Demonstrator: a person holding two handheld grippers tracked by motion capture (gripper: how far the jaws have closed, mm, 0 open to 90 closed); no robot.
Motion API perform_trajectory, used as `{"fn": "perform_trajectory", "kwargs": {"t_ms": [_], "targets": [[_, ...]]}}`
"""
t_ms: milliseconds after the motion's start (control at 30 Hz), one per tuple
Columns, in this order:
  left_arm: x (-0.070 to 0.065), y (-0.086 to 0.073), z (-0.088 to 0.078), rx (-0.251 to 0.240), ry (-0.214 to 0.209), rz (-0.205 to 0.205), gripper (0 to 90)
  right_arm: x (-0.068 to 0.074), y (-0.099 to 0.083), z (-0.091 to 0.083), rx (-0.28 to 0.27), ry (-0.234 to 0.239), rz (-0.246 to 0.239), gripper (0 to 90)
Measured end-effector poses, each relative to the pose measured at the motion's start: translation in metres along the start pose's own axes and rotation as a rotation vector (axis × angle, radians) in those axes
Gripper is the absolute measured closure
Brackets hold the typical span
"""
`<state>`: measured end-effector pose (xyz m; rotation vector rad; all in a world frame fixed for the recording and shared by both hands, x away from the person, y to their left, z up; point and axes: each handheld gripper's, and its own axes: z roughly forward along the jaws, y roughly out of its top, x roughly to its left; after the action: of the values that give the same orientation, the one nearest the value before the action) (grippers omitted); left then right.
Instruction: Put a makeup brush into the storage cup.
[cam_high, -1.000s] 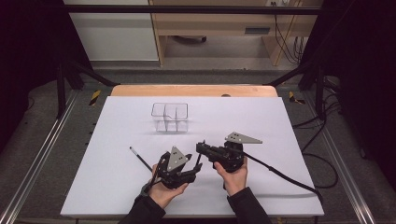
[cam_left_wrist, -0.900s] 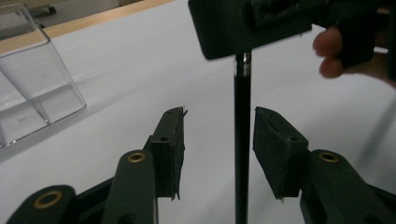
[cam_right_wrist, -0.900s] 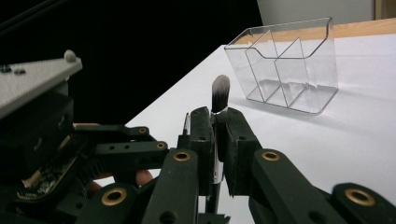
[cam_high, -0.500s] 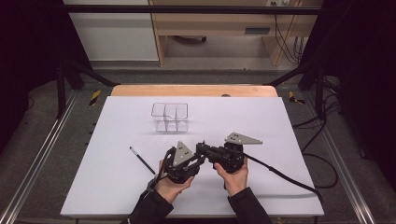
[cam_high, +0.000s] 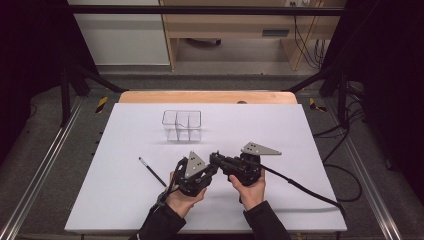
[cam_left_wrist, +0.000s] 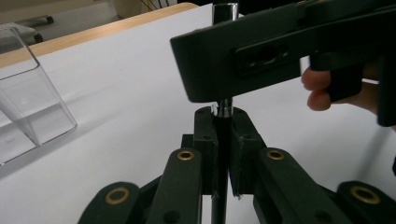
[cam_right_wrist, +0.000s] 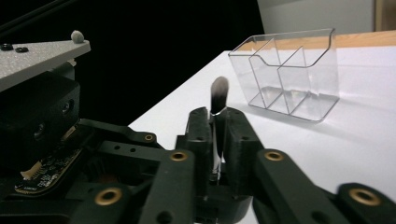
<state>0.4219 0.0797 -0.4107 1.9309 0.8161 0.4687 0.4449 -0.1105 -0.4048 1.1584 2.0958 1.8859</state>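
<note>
Crowded at six o'clock: left gripper (cam_high: 212, 172) and right gripper (cam_high: 216, 158) meeting jaw to jaw on one brush (cam_right_wrist: 218, 100), no gap between. At twelve o'clock, blocked by the clear organizer (cam_high: 182, 125). At nine o'clock, partly barred by a second brush (cam_high: 152, 171) lying flat. Open white table (cam_high: 310, 145) toward three o'clock, apart from the trailing cable (cam_high: 300, 187), perhaps resting on the surface.

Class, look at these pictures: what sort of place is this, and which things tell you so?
Probably a lab recording bench: a white-covered table framed by dark metal rails, trailing cables behind, and a person's hand-held grippers.
</note>
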Motion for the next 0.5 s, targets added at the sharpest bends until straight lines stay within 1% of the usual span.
{"fn": "perform_trajectory", "kwargs": {"t_ms": [100,167,267,333,500], "targets": [[0.006,-0.002,-0.001,0.001,0.014,-0.01,82.7,0.0,0.001,-0.002,-0.005,-0.016,-0.009,73.4],[0.01,-0.004,-0.002,0.002,0.021,-0.018,82.7,0.0,0.001,-0.002,-0.002,-0.019,-0.012,70.3],[0.014,-0.005,-0.004,0.001,0.033,-0.018,82.6,0.0,0.002,-0.003,-0.001,-0.025,-0.015,64.9],[0.018,-0.005,-0.006,-0.002,0.037,-0.022,82.6,0.0,0.003,-0.004,-0.002,-0.037,-0.026,58.5],[0.026,-0.005,-0.011,-0.014,0.036,-0.032,82.6,-0.001,0.007,-0.009,0.018,-0.067,-0.042,46.8]]}}
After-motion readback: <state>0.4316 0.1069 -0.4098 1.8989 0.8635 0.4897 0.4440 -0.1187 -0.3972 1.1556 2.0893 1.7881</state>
